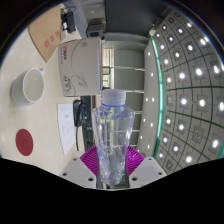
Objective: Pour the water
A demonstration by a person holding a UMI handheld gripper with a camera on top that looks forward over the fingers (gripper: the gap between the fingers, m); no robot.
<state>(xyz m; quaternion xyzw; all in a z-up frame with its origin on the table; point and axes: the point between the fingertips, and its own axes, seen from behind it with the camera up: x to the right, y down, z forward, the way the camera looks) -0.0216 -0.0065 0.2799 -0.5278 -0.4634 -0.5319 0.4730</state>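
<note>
Gripping bottle (113,135) upright; gripper (112,160) fingers clamped; cup (27,86) well apart.

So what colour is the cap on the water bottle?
White, best seen in the gripper view: the bottle cap.

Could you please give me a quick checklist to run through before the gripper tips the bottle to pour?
1. Bottle between the gripper fingers, pads against its sides: ok.
2. Bottle upright: ok.
3. Cap removed: not ok, a pale cap sits on the neck.
4. White cup in view on the table, left of the bottle: ok.
5. Cup empty: cannot tell.
6. Bottle above the cup: not ok, they are apart.
</note>
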